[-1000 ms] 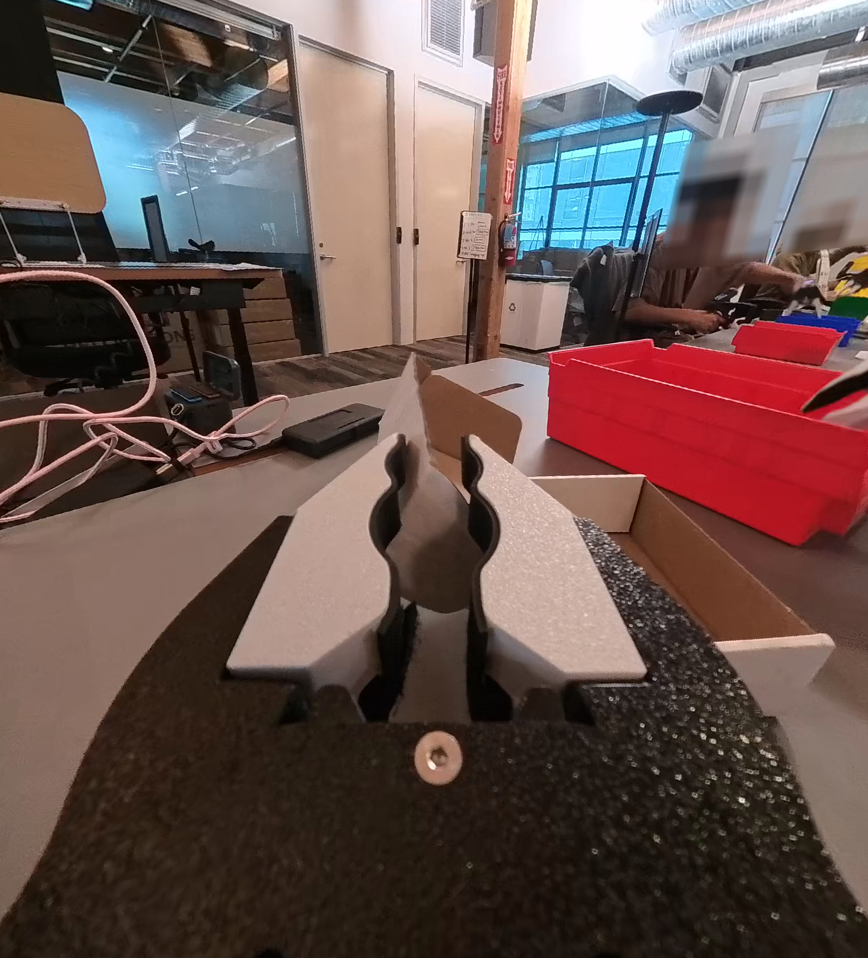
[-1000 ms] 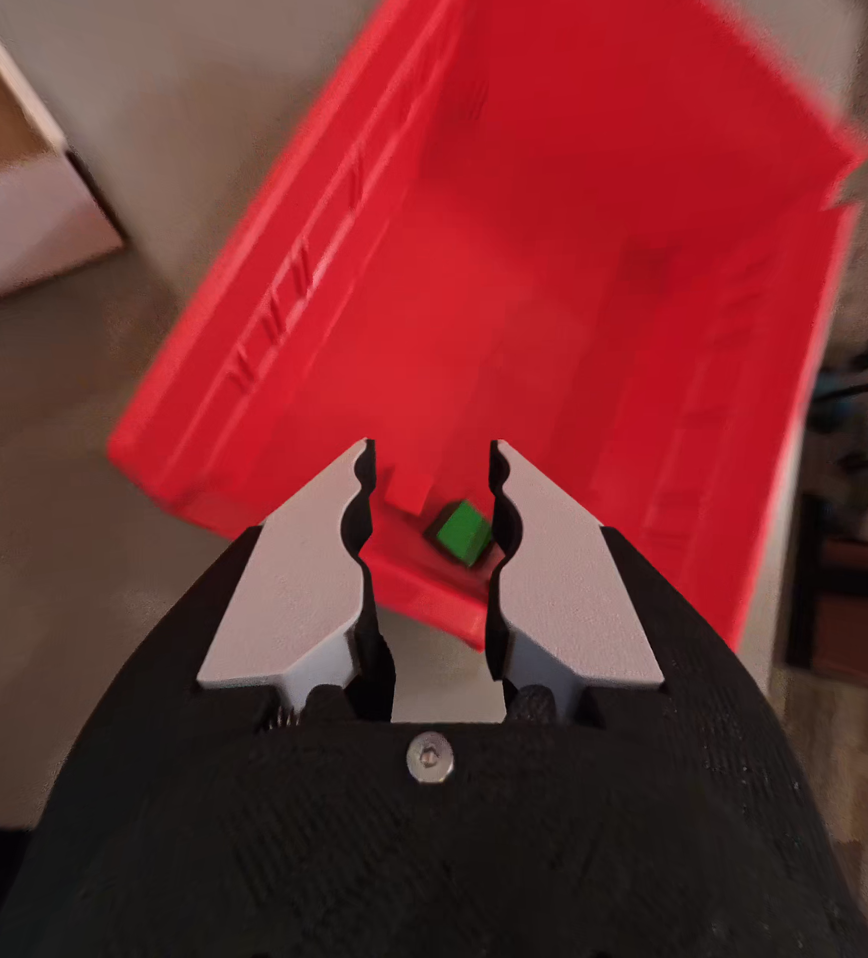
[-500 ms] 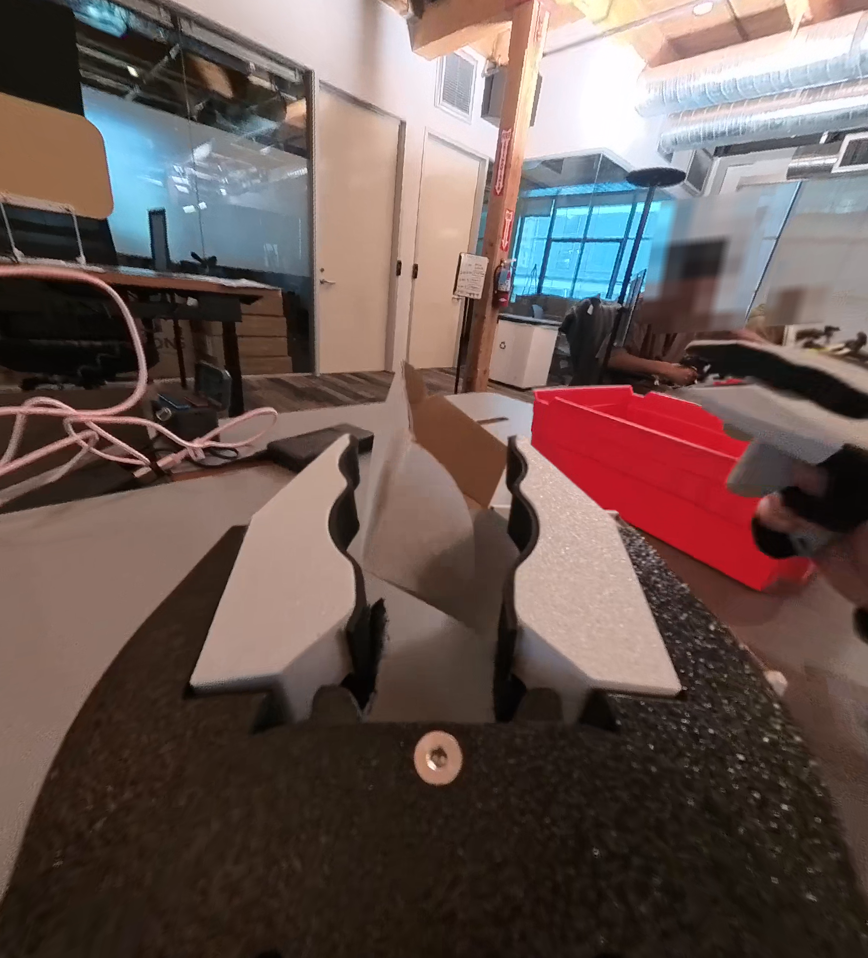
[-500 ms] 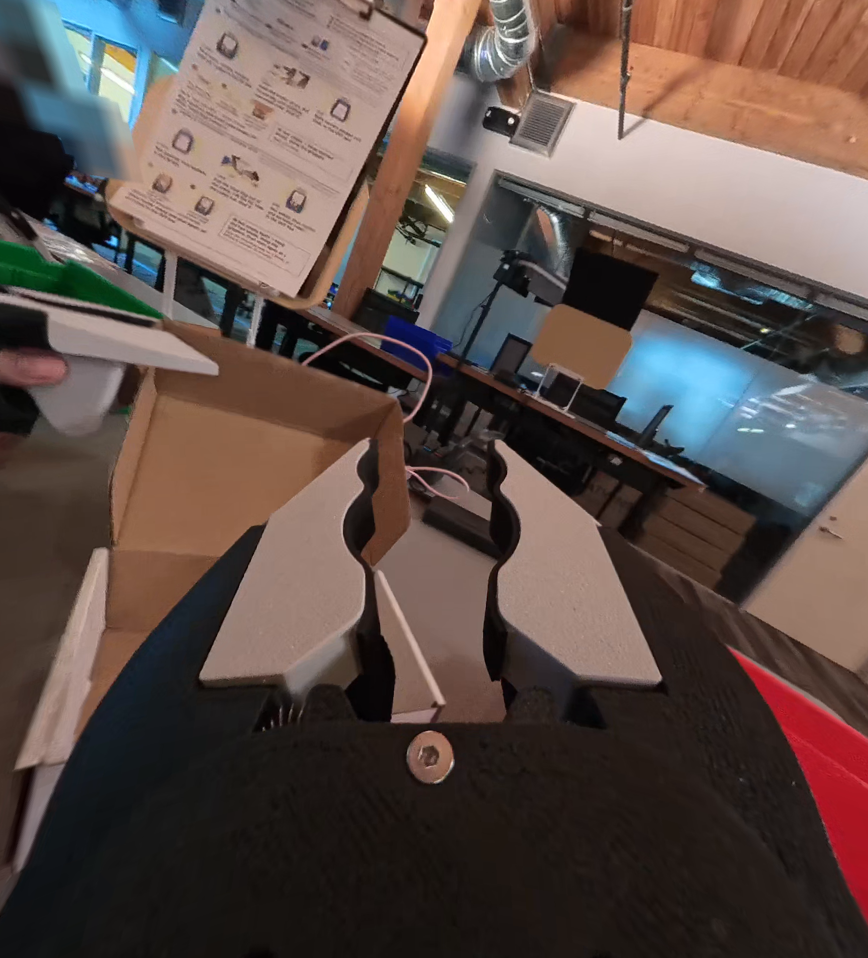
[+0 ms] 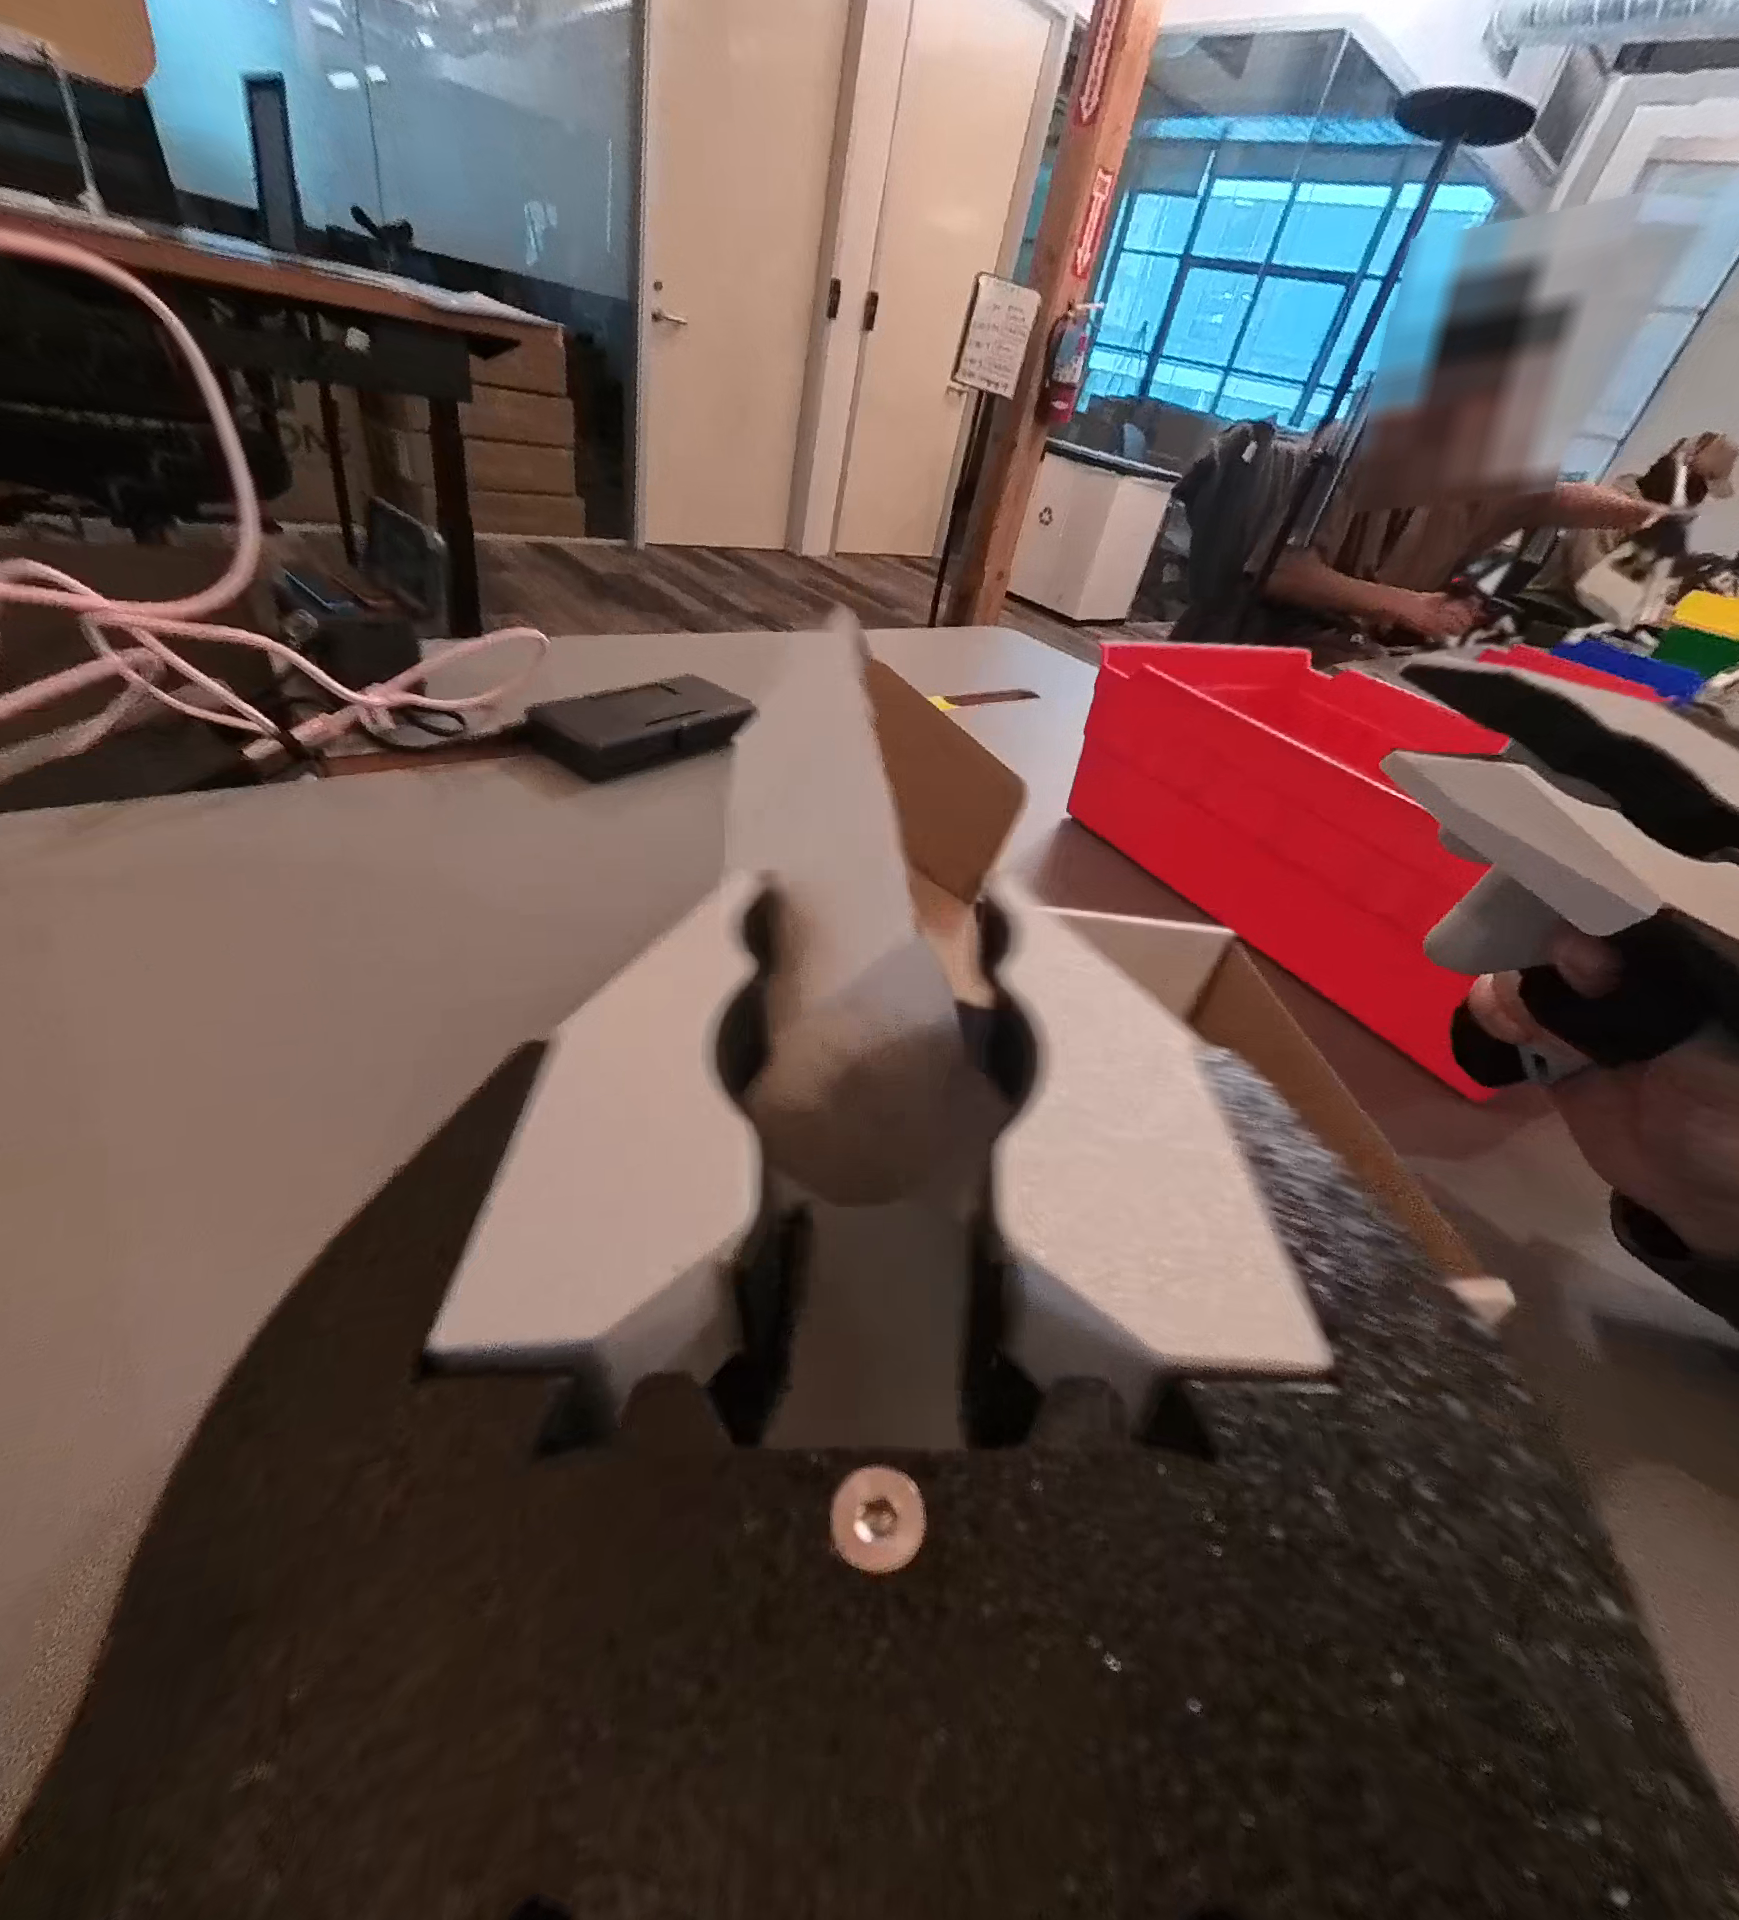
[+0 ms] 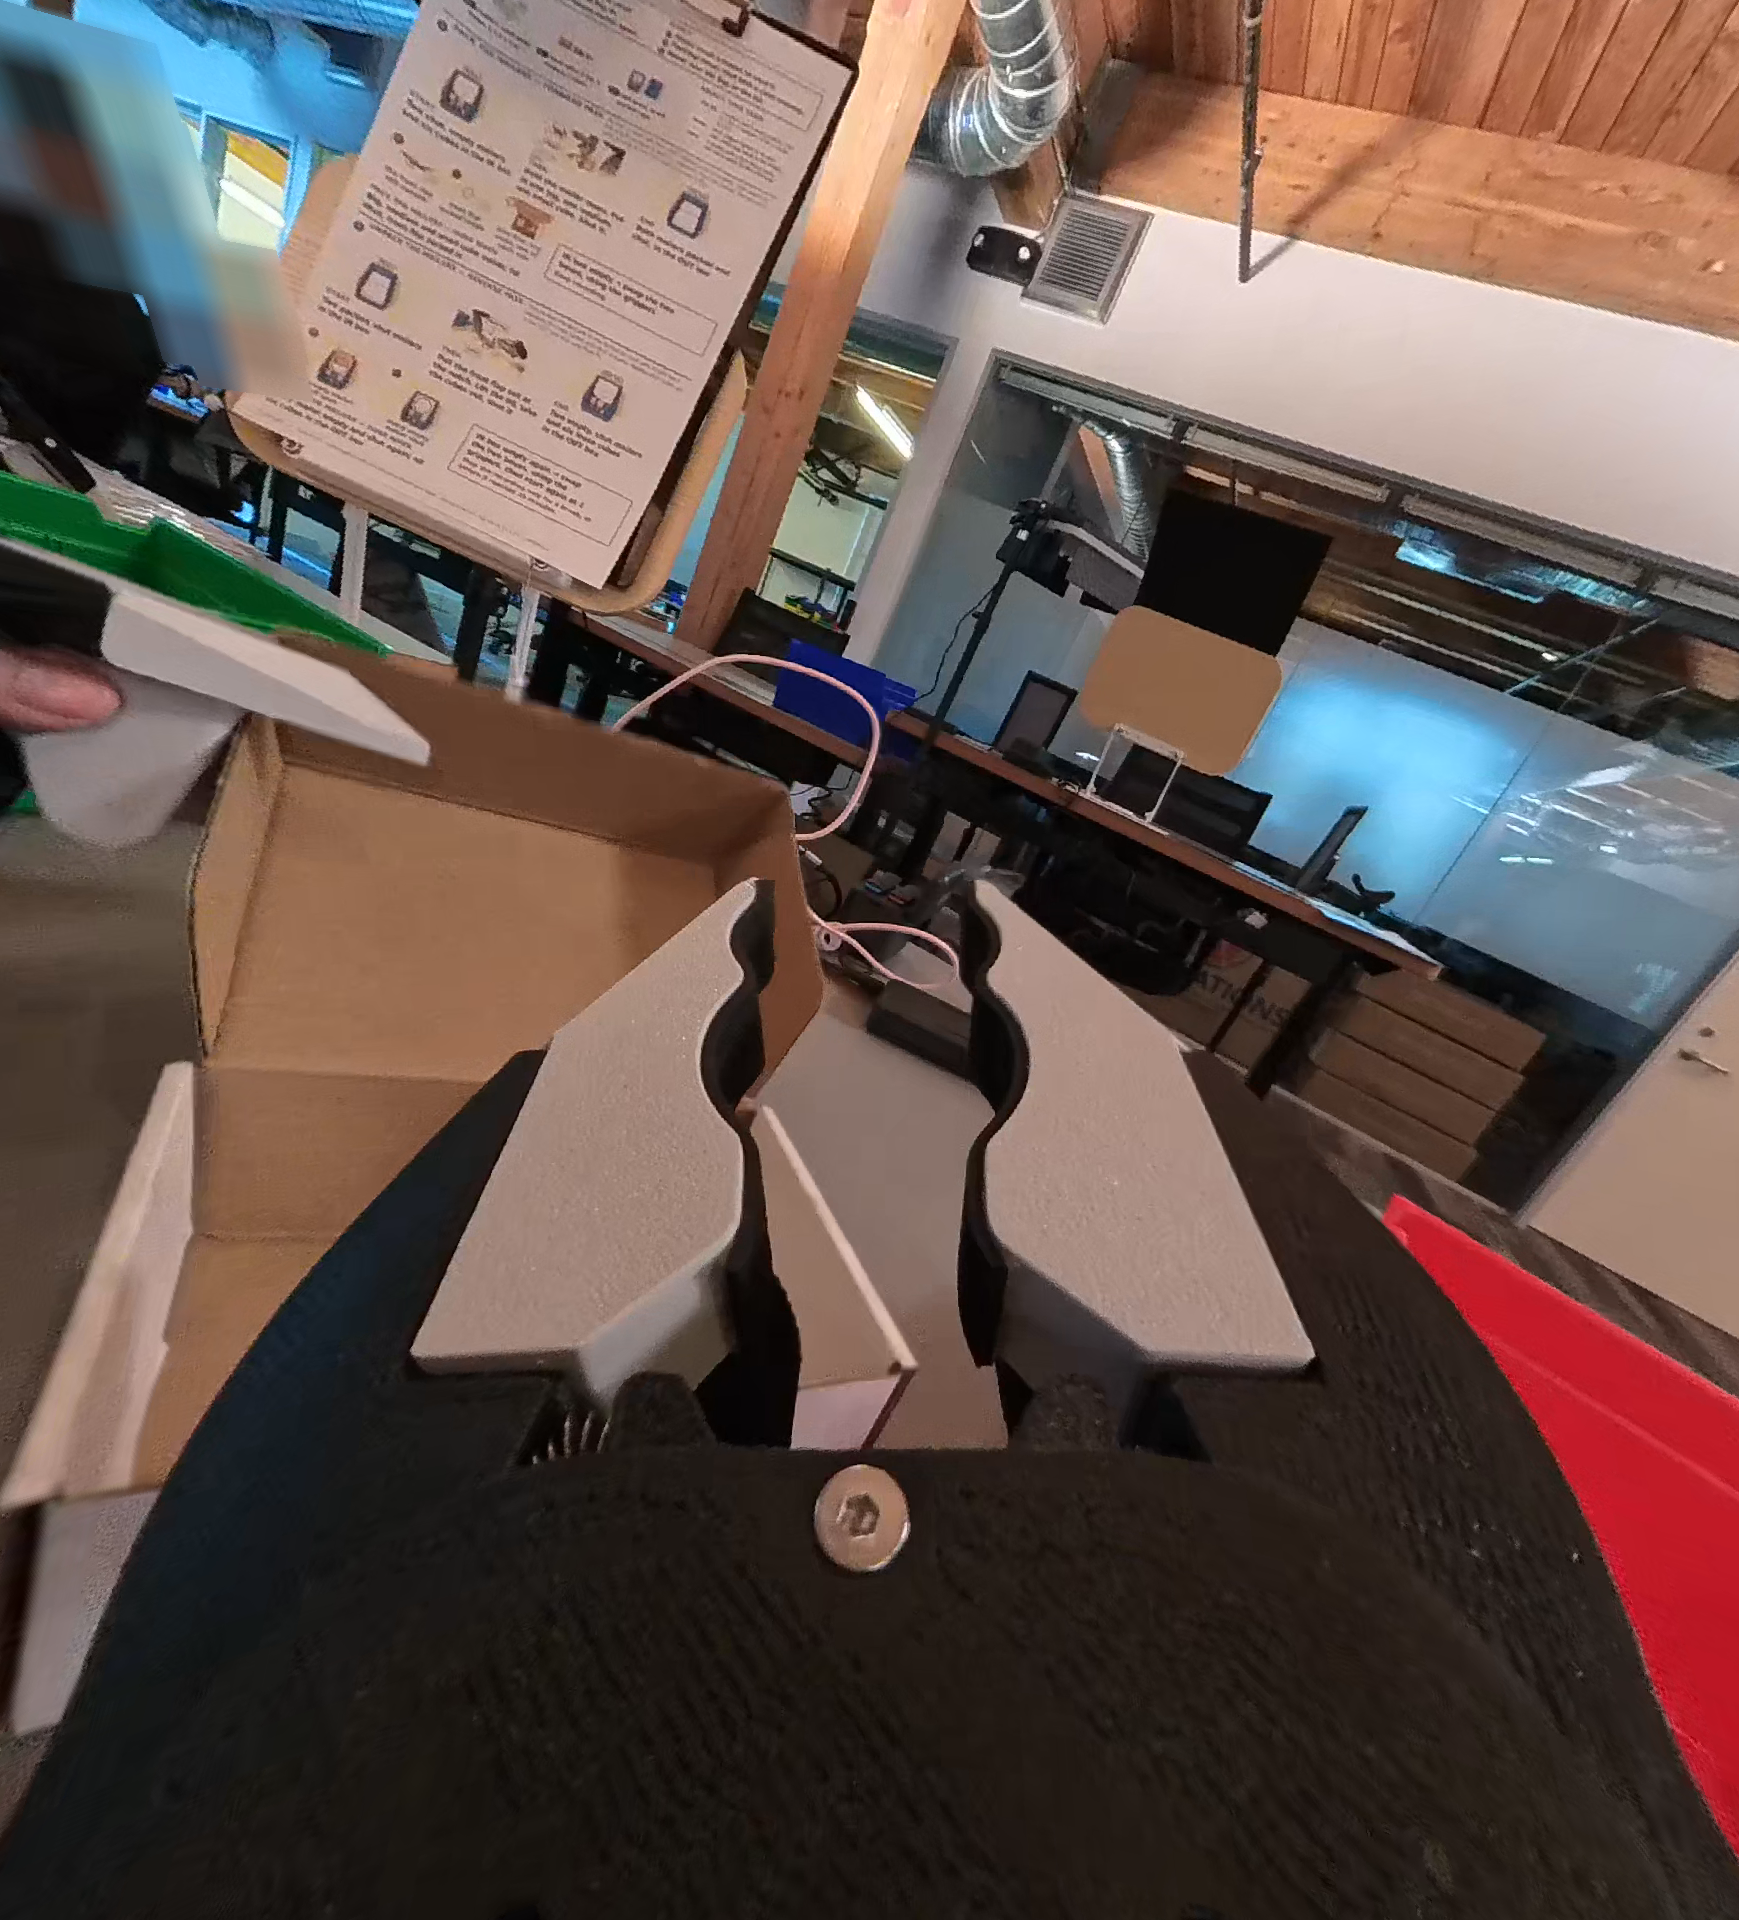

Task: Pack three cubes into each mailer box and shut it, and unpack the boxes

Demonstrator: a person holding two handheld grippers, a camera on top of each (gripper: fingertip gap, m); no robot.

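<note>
Currently the mailer box (image 6: pixel 408 935) sits open on the grey bench (image 5: pixel 221 987), lid (image 5: pixel 823 831) raised edge-on at 12 o'clock of the left gripper (image 5: pixel 870 935). Its jaws stand apart around the lid's flap; the flap lies near the right-hand finger (image 5: pixel 1135 1143), but motion blur hides whether either pad presses it.

The right gripper (image 6: pixel 865 914) has its jaws apart and bare, straddling the box's near side wall (image 6: pixel 834 1257), which touches neither pad. No cube shows in the box or in either gripper. A red bin (image 5: pixel 1260 790) stands at 2 o'clock of the left gripper.

Risks, as judged: an unclamped lid could slip free and fall shut; the right gripper's fingers (image 6: pixel 616 1143) could catch the wall and drag the light box across the bench.

Against the earlier frames: the left jaws are narrower than half a second ago, and the right gripper has left the red bin, where a green cube lay, for the box.
</note>
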